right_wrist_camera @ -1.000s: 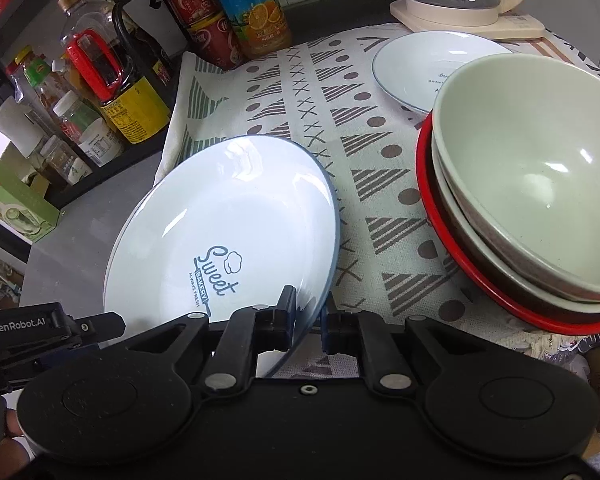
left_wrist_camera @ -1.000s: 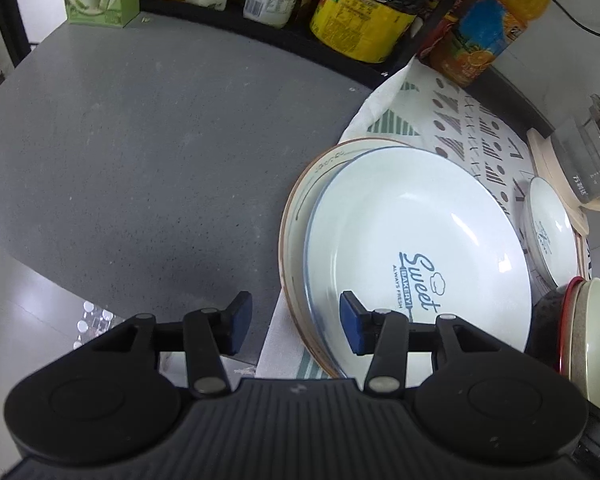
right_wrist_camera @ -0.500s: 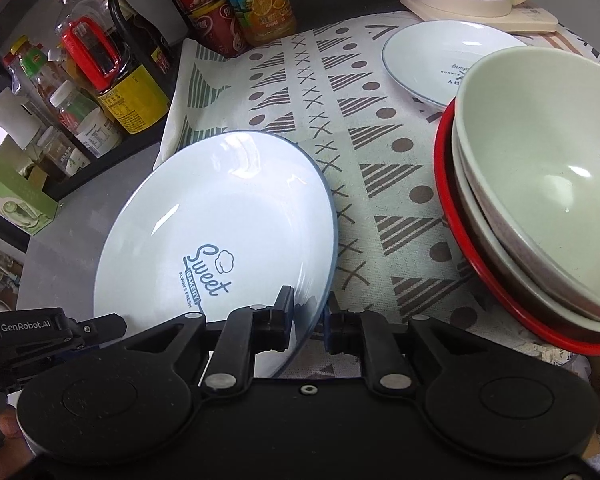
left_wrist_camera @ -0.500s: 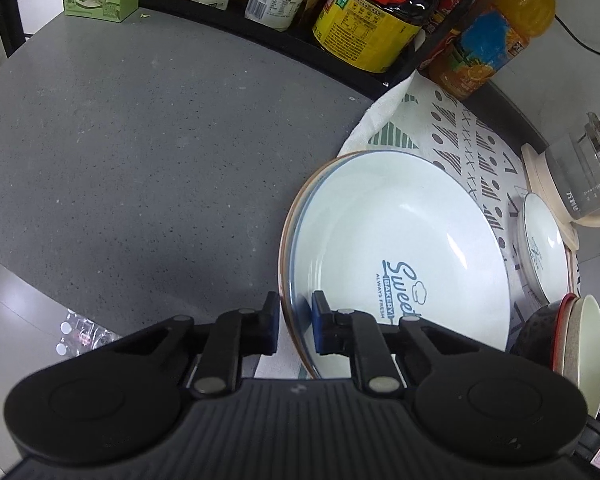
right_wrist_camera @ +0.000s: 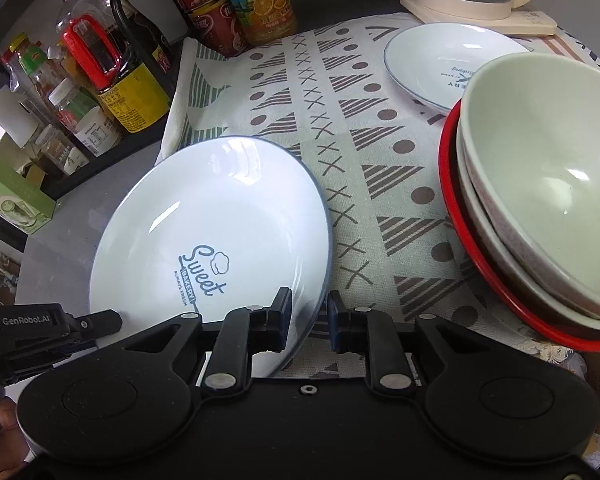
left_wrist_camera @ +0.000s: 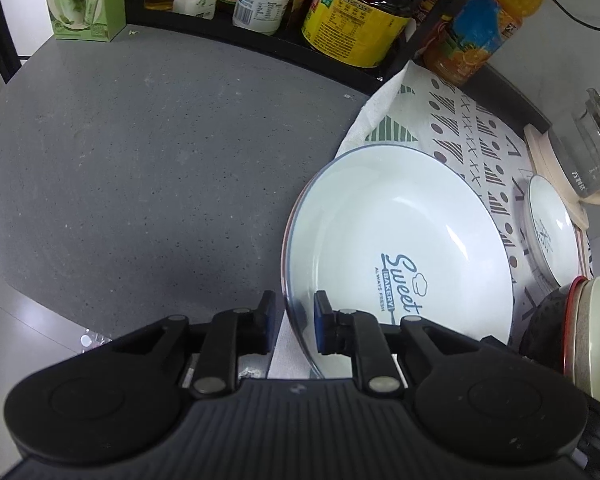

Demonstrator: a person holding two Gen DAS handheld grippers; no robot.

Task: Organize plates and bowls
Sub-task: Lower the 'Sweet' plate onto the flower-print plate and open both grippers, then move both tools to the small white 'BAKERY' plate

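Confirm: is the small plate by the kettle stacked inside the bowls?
No. In the right wrist view the small plate lies alone on the patterned cloth, behind the stacked bowls.

Two wrist cameras, both angled steeply down, close over my worktop.

My left view looked from the counter's front edge toward its back rack; my right faced across the patterned cloth. Both shared the large plate, close below.

Left gripper straddling near rim of large white plate, jaws just been opening, pads apart from rim. Plate lying on patterned cloth at grey bench edge.
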